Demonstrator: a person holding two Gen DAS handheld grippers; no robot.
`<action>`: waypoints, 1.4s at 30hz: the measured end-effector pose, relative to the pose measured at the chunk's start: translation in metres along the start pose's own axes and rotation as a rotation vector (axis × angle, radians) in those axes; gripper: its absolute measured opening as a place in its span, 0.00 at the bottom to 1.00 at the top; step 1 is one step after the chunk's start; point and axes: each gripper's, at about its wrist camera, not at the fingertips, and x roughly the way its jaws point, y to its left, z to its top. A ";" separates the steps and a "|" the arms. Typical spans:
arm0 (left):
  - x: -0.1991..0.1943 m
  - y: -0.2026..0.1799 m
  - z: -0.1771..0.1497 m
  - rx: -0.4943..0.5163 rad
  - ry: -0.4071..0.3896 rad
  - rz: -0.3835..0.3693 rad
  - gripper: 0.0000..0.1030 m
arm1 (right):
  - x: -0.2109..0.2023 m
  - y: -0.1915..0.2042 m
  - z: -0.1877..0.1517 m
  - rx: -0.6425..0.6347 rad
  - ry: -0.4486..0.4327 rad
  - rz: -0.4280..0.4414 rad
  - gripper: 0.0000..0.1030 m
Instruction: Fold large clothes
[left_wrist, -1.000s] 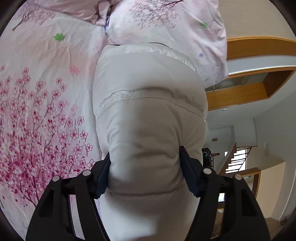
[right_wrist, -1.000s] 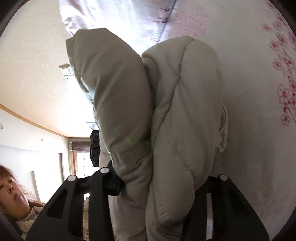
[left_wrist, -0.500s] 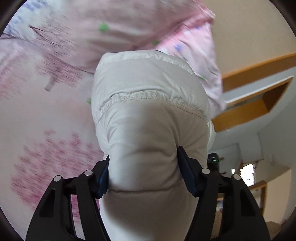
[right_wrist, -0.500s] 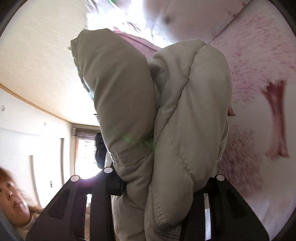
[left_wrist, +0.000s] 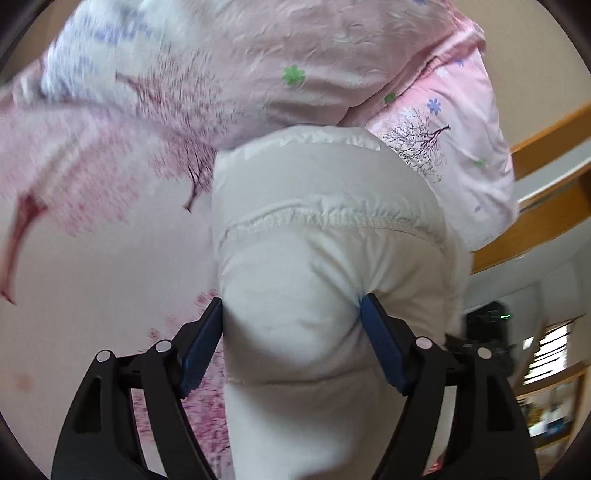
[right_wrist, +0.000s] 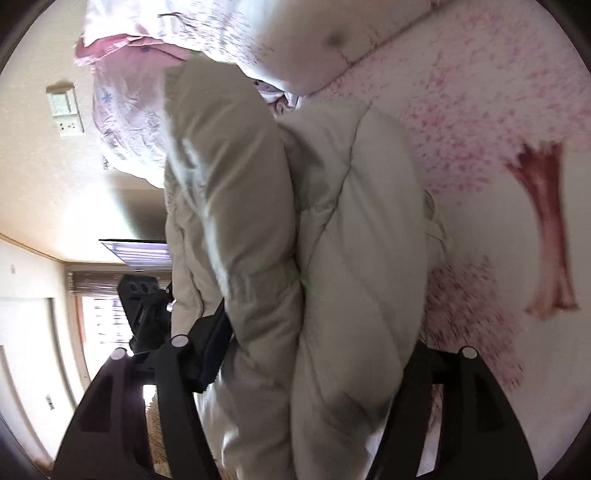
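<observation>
Jaws of the left gripper (left_wrist: 291, 325), black with blue pads, have just been opening, yet a thick fold of the puffy off-white quilted jacket (left_wrist: 325, 236) still fills the gap and both pads press into its sides. A gathered, stitched seam runs across the padding just beyond the pads, and the fabric bulges outward above it. Behind the bundle lies a pink bedsheet printed with cherry-blossom trees (left_wrist: 92, 229), and a pale pink pillow with small flowers (left_wrist: 454, 122) sits at the far edge, touching the jacket's top.

Jaws of the right gripper (right_wrist: 314, 332) have also just been opening. Two padded rolls of the same jacket (right_wrist: 354, 236), looking more beige here, are bunched between the black fingers. The left pad touches the fabric; the right pad is hidden behind the padding. The blossom sheet spreads to the right, the pillow lies above, and a cream wall with a switch plate (right_wrist: 66, 110) shows at left.
</observation>
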 end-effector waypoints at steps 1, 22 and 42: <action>-0.003 -0.008 0.003 0.020 -0.009 0.033 0.73 | -0.009 0.009 -0.004 -0.034 -0.029 -0.055 0.70; -0.024 -0.101 -0.102 0.276 -0.042 0.293 0.94 | -0.018 0.084 -0.128 -0.483 -0.198 -0.583 0.18; 0.010 -0.098 -0.116 0.295 0.034 0.364 0.99 | -0.023 0.124 0.007 -0.427 -0.307 -0.537 0.19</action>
